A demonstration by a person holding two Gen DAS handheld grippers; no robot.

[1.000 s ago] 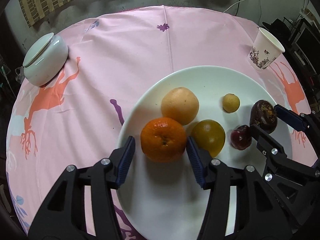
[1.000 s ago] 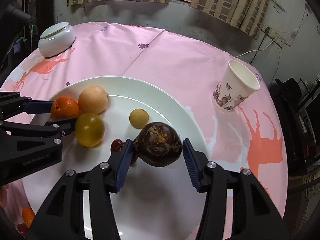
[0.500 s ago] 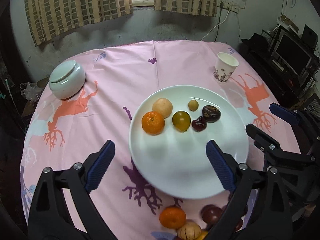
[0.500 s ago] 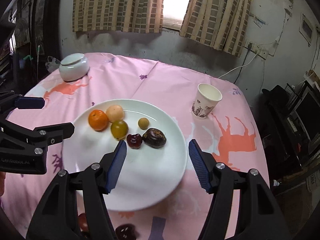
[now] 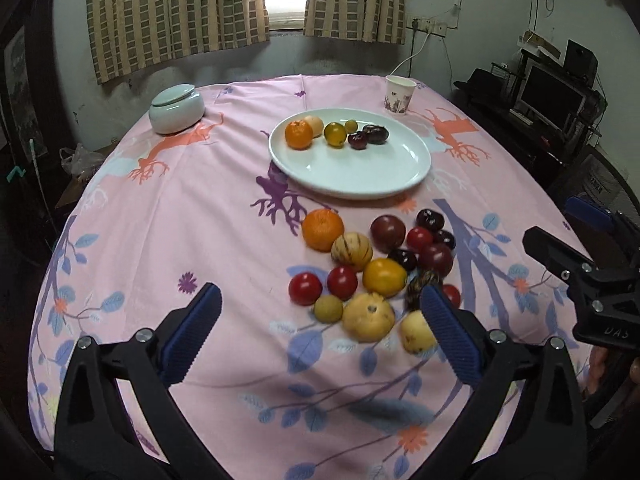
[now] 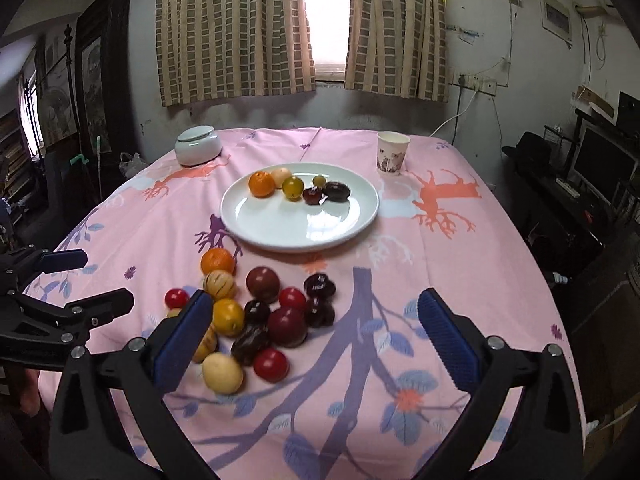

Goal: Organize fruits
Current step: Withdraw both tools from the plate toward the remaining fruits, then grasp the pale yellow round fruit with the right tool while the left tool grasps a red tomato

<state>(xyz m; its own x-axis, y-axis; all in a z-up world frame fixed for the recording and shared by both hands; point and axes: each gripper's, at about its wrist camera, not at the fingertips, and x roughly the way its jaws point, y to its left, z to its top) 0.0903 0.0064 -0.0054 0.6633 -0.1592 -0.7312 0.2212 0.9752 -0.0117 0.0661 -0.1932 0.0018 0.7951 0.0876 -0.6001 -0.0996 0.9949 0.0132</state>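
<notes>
1. Fruits lie in a loose cluster on the near part of the tabletop, which is covered by a pink printed cloth; the cluster holds an orange, a striped pale fruit, a yellow-orange fruit, red tomatoes, dark plums and pale yellow fruits.
2. Nearest to the camera, the left hand-held gripper hangs over the cloth with its blue-padded jaws spreading wide and nothing between them; the cluster lies just ahead, and its right pad covers part of a dark ridged fruit.
3. The right hand-held gripper is likewise spreading to full width and carries nothing; its left pad overlaps the near left edge of the cluster.
4. Each tool shows at the side of the other's view: the right one at the right edge of the left wrist view, the left one at the left edge of the right wrist view.
5. Beyond the cluster sits a white plate with a row of fruit along its far side: an orange, a pale peach-coloured fruit, a yellow-green fruit, a small round yellow one and two dark ones.
6. Farther back, a white lidded jar stands at the left and a paper cup at the right, both apart from the plate.
7. Behind the tabletop are checked curtains around a bright window.
</notes>
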